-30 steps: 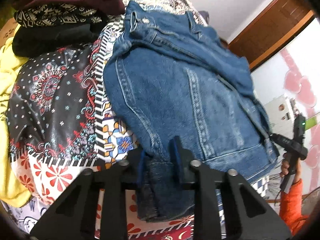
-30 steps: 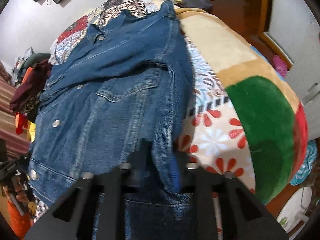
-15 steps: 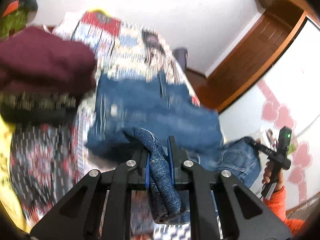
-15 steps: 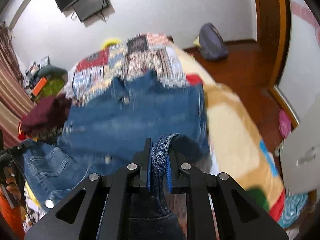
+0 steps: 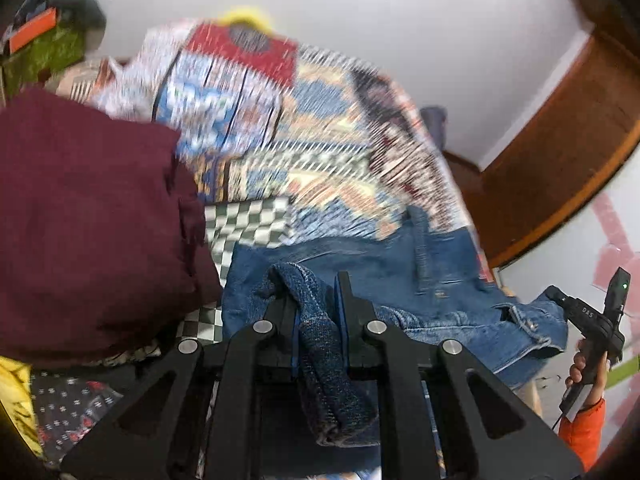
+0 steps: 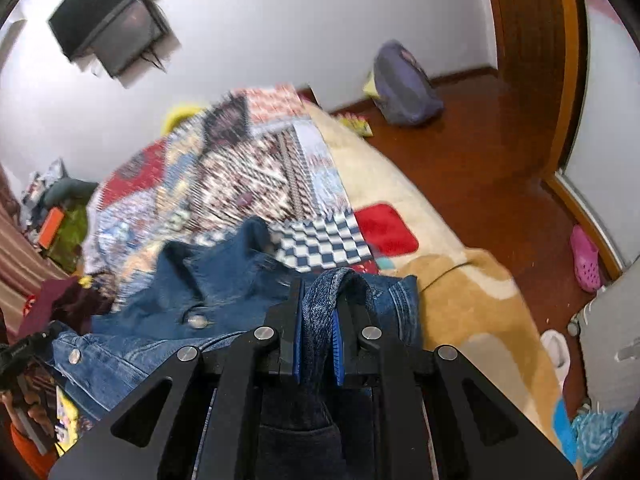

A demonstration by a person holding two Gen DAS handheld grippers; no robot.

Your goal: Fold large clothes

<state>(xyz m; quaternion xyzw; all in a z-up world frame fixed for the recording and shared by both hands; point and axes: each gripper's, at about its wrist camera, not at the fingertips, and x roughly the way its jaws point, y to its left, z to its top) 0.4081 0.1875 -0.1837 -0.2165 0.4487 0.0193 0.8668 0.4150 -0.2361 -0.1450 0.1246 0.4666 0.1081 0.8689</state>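
- The left gripper [image 5: 316,320] has its fingers [image 5: 343,312] nearly closed on a bunched fold of the denim jacket [image 5: 360,268]; its jaws have just been closing, with the cloth between the blue pads.
- The right gripper [image 6: 316,344] is pinched tight on another thick fold of the same jacket [image 6: 208,292], the denim looping over the top of its fingers [image 6: 297,320].
- A second ago both grippers sat low at the hem with the jacket spread flat; now the held edges are lifted and carried forward over the body of the garment, towards the collar end.
- That reads as the bottom-to-top fold in progress, not yet laid down.
- The jacket lies on the bed's patterned quilt [image 5: 320,160], just beside a maroon garment [image 5: 88,220] on the left.
- The person's other hand [image 5: 584,368] shows at the left view's right edge, holding the right gripper's handle.
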